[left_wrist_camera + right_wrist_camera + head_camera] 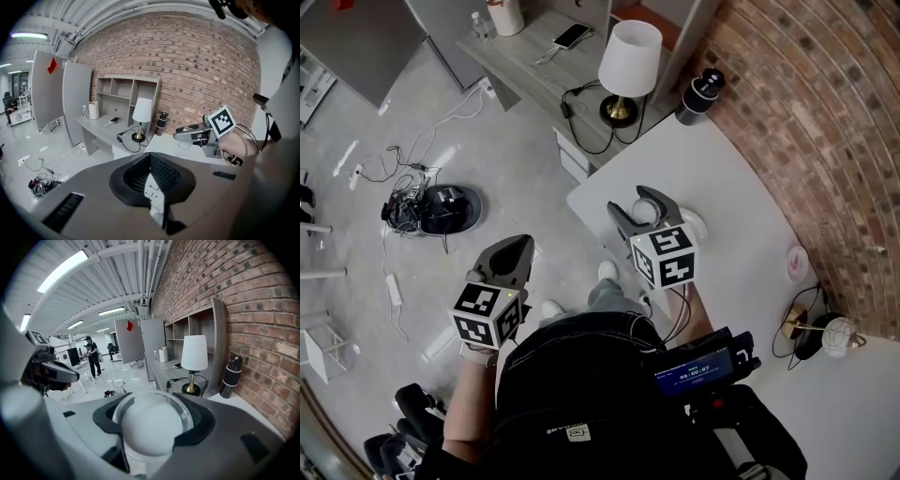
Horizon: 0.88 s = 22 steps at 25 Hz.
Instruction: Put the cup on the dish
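Note:
A pale, round-bottomed cup [151,425] with a clear rim sits between the jaws of my right gripper [152,414], which is shut on it. In the head view that gripper [642,204] holds the cup [648,200] over the near left part of the white table [722,169]. A small white and pink dish [795,262] lies on the table near the brick wall, well to the gripper's right. Something white and round [695,225] shows just beside the right gripper; I cannot tell what it is. My left gripper [512,260] hangs over the floor left of the table, shut and empty.
A white-shaded lamp [628,61] and a black flask [703,92] stand beyond the table's far edge. Beside them is a grey desk [525,56] with a phone [572,36]. Cables and a round black device [441,208] lie on the floor. A white ornament [836,336] sits at the table's right.

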Each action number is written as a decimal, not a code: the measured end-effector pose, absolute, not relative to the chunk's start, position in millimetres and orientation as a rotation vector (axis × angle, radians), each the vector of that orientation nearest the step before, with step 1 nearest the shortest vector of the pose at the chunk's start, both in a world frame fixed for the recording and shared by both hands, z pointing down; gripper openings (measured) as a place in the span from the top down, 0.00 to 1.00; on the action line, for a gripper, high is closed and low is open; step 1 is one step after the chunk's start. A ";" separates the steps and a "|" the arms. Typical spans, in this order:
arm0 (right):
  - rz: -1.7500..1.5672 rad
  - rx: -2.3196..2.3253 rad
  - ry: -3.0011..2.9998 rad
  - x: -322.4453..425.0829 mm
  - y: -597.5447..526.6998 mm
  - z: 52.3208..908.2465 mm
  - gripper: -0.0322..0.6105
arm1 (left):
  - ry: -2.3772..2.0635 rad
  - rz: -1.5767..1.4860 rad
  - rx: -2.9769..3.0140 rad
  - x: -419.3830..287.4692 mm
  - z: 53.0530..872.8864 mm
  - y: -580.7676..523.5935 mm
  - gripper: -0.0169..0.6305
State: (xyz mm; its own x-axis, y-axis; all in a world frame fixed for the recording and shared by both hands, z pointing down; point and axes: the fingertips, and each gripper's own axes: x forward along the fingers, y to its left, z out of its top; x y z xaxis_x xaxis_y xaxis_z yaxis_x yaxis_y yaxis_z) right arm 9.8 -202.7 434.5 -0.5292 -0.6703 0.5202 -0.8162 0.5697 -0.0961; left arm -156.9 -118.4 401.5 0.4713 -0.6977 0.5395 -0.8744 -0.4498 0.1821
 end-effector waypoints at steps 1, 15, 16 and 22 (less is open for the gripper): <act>0.461 1.202 -2.368 13.9 -205.6 437.4 0.54 | -1.308 0.556 2.286 -155.1 402.1 -120.7 0.96; 0.507 1.255 -2.285 66.8 -231.3 480.2 0.54 | -1.269 0.640 2.270 -124.4 409.7 -142.3 0.96; 0.510 1.262 -2.276 71.5 -232.7 484.2 0.54 | -1.266 0.645 2.267 -122.4 411.1 -143.0 0.96; 0.548 1.306 -2.215 98.0 -238.0 510.0 0.54 | -1.238 0.683 2.246 -112.2 421.8 -144.8 0.96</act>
